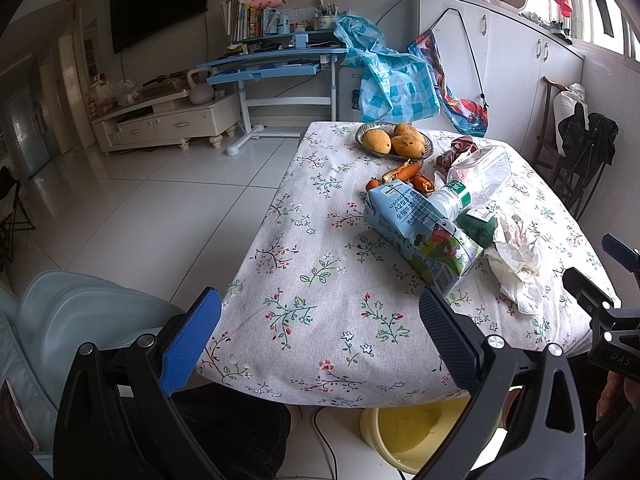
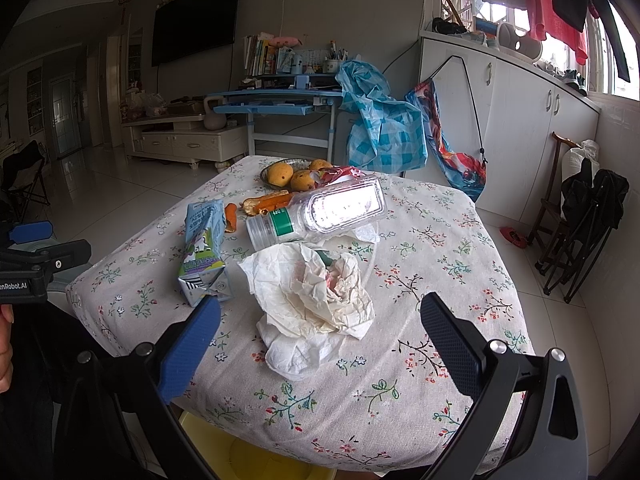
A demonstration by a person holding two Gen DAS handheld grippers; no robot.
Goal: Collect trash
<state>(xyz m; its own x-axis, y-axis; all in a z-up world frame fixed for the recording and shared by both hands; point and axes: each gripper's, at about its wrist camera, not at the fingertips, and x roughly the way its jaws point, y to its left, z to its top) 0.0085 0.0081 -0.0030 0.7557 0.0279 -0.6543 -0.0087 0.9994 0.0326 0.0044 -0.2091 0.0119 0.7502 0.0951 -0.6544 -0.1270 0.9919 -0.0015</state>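
Right wrist view: a table (image 2: 460, 280) under a flowered cloth carries a heap of rubbish, and a yellow bin (image 2: 256, 456) waits on the floor under its near edge. Nearest that edge lies the largest piece, a wad of crumpled paper (image 2: 320, 296). Just behind the paper a clear plastic bottle (image 2: 320, 212) lies on its side, touching it. Left of the paper a milk carton (image 2: 204, 248) lies flat, one end pointing at the near edge. Behind the bottle lie orange peels (image 2: 266, 204), and a dish of mangoes (image 2: 286, 174) sits near the far edge; the fruit looks whole and probably is not trash.

The right gripper (image 2: 320, 344) hangs over the near edge with its jaws spread wide and nothing between them, the paper framed in the gap. The left gripper (image 1: 320, 332) is likewise wide apart and empty, with the carton (image 1: 420, 232) just ahead of its right finger (image 1: 448, 340).

Nothing appears collected yet. The paper looks the natural first pick for the right gripper. Going in low and centred, so the fingers close around the thick middle of the wad rather than a loose flap, should keep it from tearing or trailing. Lifting clear before swinging to the bin would avoid nudging the bottle, which could roll.
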